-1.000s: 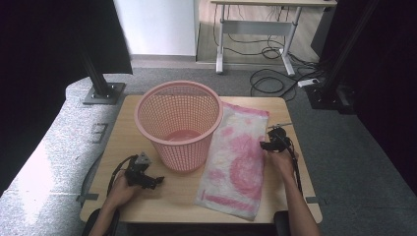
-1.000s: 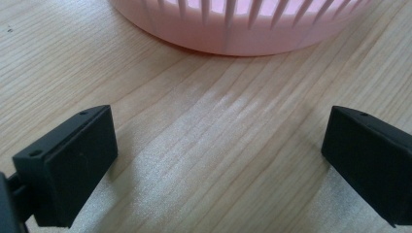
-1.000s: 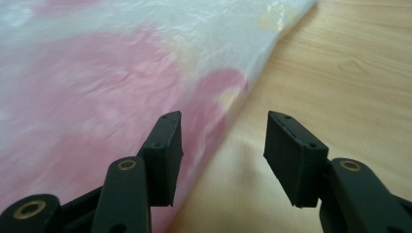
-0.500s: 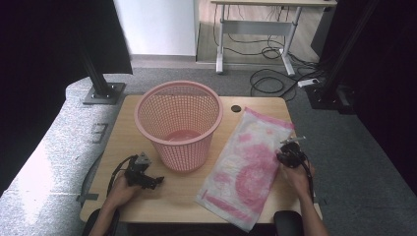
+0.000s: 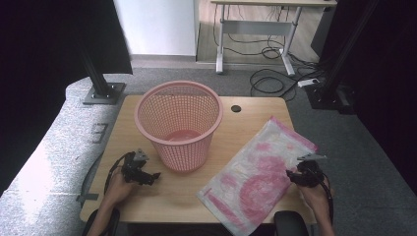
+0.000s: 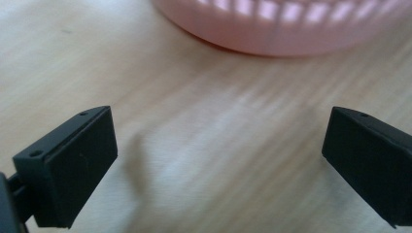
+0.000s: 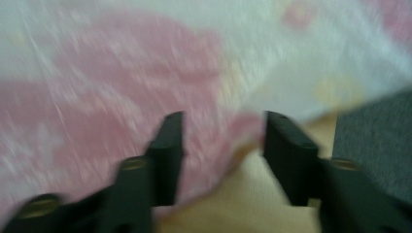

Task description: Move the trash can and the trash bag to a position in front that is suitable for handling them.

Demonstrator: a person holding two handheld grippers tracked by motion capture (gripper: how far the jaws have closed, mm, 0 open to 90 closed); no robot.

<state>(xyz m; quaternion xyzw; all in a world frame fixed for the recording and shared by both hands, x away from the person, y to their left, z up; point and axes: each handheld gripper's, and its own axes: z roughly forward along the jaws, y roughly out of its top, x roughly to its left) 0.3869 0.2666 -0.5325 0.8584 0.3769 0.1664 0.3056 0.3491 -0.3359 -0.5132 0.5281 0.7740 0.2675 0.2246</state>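
Note:
A pink mesh basket (image 5: 187, 147) stands upright left of the table's middle. A white towel with pink print (image 5: 255, 177) lies flat and slantwise on the table's right half. Its near corner reaches the front edge. My right gripper (image 5: 293, 177) sits at the towel's right edge. In the right gripper view its jaws (image 7: 223, 141) have just been opening, and the towel's (image 7: 121, 73) edge lies loose between them, unpressed. My left gripper (image 5: 153, 177) rests low over bare wood by the basket's foot (image 6: 282, 29), open (image 6: 218, 165) and holding nothing.
The wooden table (image 5: 246, 123) has a small black round cap (image 5: 236, 108) near its far edge. Grey floor (image 7: 379, 141) drops away past the right edge. A black post on a base plate (image 5: 101, 91) stands at the far left, and a desk with cables (image 5: 265, 73) behind.
The right gripper moved rightward and toward the front edge, dragging the towel's right side so the towel turned slantwise. Its jaws now stand apart. The left gripper stayed put.

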